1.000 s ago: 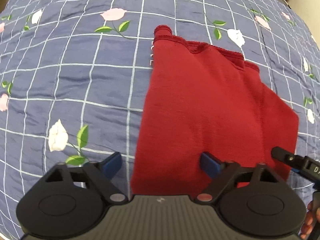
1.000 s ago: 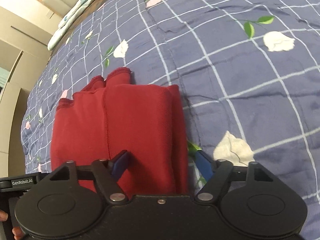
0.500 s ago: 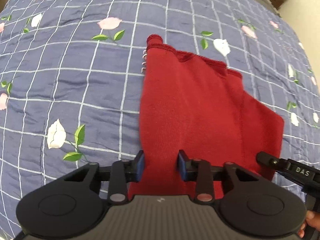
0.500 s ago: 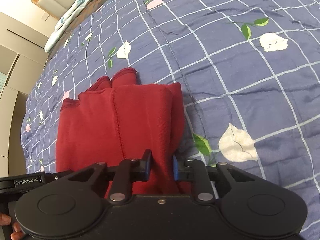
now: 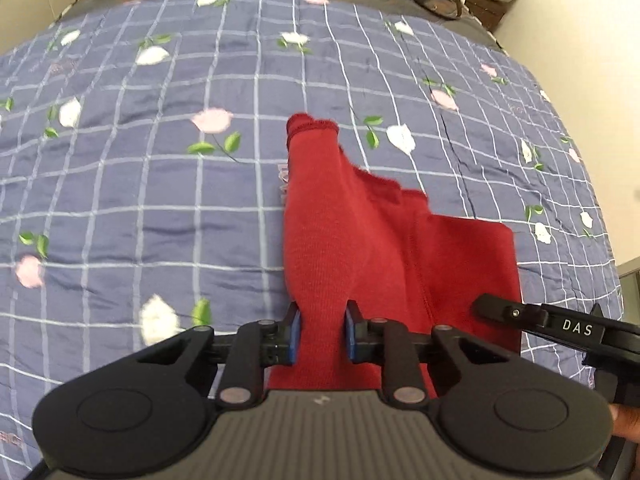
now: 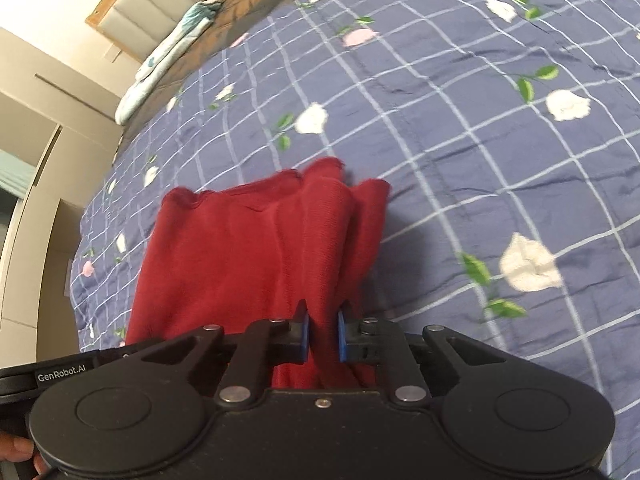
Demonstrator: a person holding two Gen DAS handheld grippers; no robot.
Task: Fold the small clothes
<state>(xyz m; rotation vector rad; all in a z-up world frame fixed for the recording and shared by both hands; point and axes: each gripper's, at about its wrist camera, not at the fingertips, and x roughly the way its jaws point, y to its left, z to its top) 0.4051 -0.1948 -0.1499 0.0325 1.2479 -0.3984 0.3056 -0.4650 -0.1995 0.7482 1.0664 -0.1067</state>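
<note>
One red knit garment [image 5: 360,248], small and partly folded, is lying on a quilted bedspread [image 5: 160,184] with its near edge being held up by both tools.

Holders: the left gripper [image 5: 320,334] is pinching the near left corner, and the right gripper [image 6: 322,336] is pinching the near right corner; the jaws of both have just been closing, and in each wrist view the blue pads are now pressing on a gathered ridge of red cloth.

Material: fine ribbed knit, matte, with a stitched seam running lengthwise and a scalloped, rolled hem at the far end. The far end is resting on the bedspread; the near part is tenting upward in soft pleats.

Handling, as judged: light, limp and stretchy, not fragile, sagging between the two held corners. The layers are probably sliding over one another easily, so each pinch should be catching every layer at the corner.

Support: bedspread of blue-grey quilted cotton, white grid lines, printed white and pink flowers, padded and slightly wrinkled, likely offering some grip.
</note>
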